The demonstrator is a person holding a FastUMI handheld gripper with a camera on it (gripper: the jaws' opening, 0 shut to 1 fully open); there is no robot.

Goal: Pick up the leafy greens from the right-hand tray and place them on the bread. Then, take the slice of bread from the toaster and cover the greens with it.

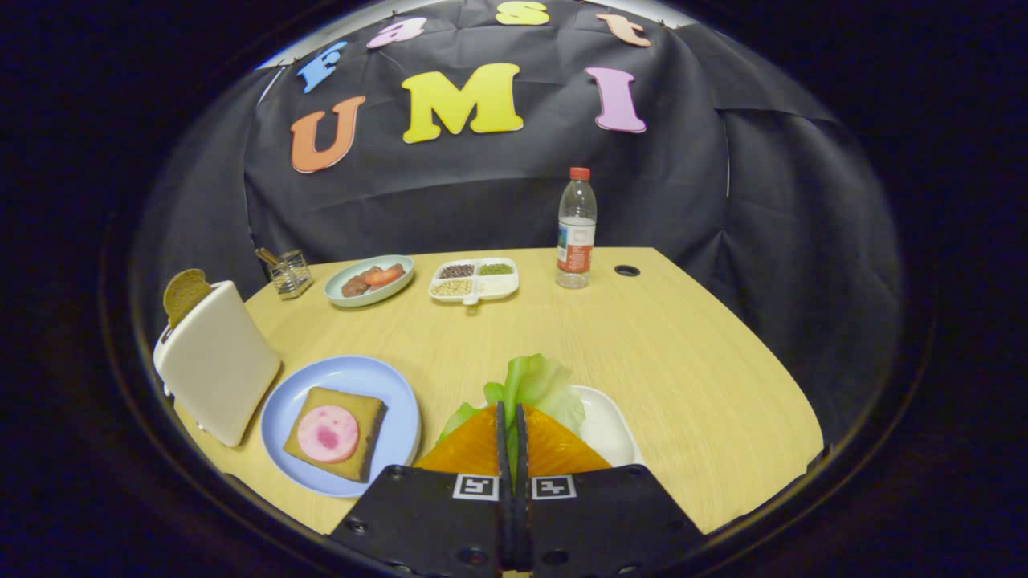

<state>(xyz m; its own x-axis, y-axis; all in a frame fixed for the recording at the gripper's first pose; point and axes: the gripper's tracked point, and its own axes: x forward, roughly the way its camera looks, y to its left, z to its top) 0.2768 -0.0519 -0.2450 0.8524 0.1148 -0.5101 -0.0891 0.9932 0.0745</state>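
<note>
My gripper (511, 411) is shut on the leafy greens (540, 385), whose pale green leaf sticks up past the orange fingers (470, 449) and spreads to either side. The greens hang just above the white right-hand tray (608, 425). To the left of the fingers lies a blue plate (353, 377) with a brown slice of bread (357, 405) and a round pink slice of meat (328, 433) on top of it. Further left stands the white toaster (217, 369), with a second brown slice of bread (185, 293) poking out of its top.
Toward the back of the wooden table (683, 345) are a green plate (371, 279) with meat and red pieces, a white divided dish (474, 281) of seeds, a glass holder (291, 273) and a water bottle (576, 229). A round hole (626, 270) sits beside the bottle.
</note>
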